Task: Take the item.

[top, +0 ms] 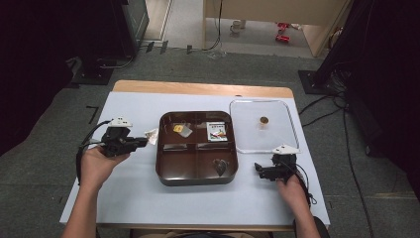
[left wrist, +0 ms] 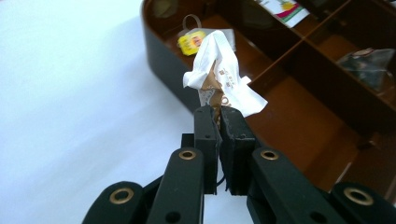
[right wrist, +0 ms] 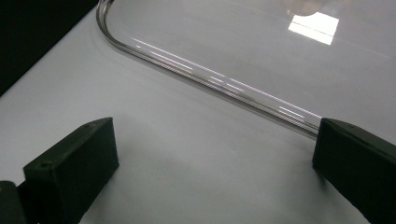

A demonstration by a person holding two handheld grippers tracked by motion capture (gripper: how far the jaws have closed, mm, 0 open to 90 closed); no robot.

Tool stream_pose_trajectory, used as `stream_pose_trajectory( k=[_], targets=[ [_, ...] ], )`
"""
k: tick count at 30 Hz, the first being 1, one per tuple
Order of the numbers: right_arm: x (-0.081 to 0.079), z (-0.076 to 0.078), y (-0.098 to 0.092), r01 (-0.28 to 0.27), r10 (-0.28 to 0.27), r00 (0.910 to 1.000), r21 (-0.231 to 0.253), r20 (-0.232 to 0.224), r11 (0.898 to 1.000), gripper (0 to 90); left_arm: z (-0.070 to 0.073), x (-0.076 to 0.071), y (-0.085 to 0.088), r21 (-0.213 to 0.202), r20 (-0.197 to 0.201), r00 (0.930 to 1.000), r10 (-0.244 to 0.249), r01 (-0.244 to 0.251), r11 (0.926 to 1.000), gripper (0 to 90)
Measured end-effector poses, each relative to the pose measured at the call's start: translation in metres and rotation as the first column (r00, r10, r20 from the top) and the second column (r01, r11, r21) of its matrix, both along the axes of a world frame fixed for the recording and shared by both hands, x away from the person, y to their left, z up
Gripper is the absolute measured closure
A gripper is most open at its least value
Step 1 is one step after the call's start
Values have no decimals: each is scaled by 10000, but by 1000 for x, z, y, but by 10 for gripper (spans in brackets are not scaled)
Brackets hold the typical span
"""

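We grip crumpled wrapper [left wrist: 219, 77] in left hand-held gripper [left wrist: 218, 122] beside brown compartment tray [top: 168, 171]; right hand-held gripper [right wrist: 210, 163] wide, idle. Next, likely: drop into compartment.

A crumpled white-and-brown wrapper [left wrist: 219, 74] is pinched upright just beside the brown compartment tray [left wrist: 163, 56].

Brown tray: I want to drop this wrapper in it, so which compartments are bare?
The brown tray has its near-left compartment bare. The far-left holds a yellow packet, the far-right a card, the near-right a dark pouch.
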State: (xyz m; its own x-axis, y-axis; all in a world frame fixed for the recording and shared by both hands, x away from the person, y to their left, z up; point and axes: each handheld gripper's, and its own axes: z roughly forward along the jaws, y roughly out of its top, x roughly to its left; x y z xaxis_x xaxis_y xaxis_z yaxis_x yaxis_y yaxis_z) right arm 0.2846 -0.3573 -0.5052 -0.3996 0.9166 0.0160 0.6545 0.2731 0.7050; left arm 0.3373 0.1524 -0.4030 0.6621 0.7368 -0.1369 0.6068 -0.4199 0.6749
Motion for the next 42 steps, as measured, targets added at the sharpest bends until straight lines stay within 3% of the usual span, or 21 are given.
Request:
stream_pose_trajectory(
  k=[15,31,42],
  targets=[
    [0,0,0,-1,1,10000,-1,3,10000,0,-25,12,14,472,-592,9966,576,-548,9974,869],
    [0,0,0,-12,12,10000,-14,5,10000,0,-51,24,12,734,-1193,9919,439,-353,9967,862],
    [0,0,0,-13,13,10000,-17,8,10000,0,-59,27,12,937,-1508,9875,466,-327,9951,842]
  ],
)
